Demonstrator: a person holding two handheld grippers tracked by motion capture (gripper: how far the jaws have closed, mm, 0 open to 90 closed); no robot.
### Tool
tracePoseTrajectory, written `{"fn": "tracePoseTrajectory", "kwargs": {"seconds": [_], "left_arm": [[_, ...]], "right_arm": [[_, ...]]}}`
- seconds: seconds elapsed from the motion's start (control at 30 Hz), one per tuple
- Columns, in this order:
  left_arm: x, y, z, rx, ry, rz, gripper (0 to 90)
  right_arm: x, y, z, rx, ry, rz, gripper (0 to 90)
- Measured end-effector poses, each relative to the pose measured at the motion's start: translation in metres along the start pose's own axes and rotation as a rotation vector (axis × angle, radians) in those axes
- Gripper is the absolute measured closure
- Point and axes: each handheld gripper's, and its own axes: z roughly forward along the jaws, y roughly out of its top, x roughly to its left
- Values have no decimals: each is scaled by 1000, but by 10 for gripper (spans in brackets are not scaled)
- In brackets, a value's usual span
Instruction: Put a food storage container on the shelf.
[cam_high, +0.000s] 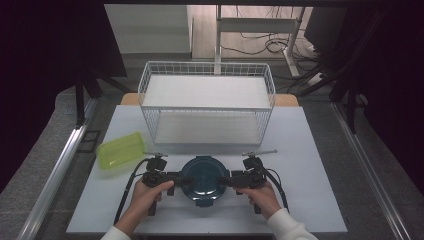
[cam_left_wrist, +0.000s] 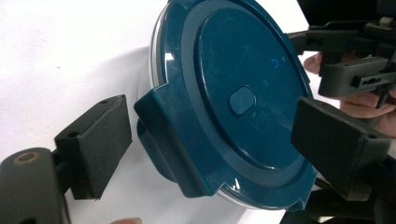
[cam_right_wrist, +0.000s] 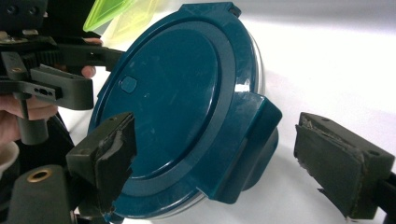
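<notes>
Round teal lidded container (cam_high: 202, 181) sits on table (cam_high: 310, 165) just in front of wire basket (cam_high: 207, 102), left gripper (cam_high: 176, 178) and right gripper (cam_high: 227, 180) both wide open straddling its side latches, gripping nothing; uneven closing could tip or slide it.

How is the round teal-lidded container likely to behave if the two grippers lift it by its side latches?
The teal-lidded container looks like rigid plastic, so it should probably hold its shape. Its glossy lid may be slippery, though the blocky latch between the open jaws offers purchase. Low and wide, it seems unlikely to tip.
</notes>
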Motion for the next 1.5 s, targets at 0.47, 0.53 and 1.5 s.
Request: {"fn": "tracePoseTrajectory", "kwargs": {"seconds": [0.47, 0.53, 1.5], "left_arm": [[0, -2, 10, 21, 4, -24, 172], [2, -3, 11, 24, -13, -41, 181], [-20, -15, -3, -52, 24, -22, 340]], "right_arm": [[-7, -4, 14, 22, 32, 92, 133], [-8, -5, 16, 34, 39, 103, 134], [5, -17, -4, 7, 65, 207, 348]]}}
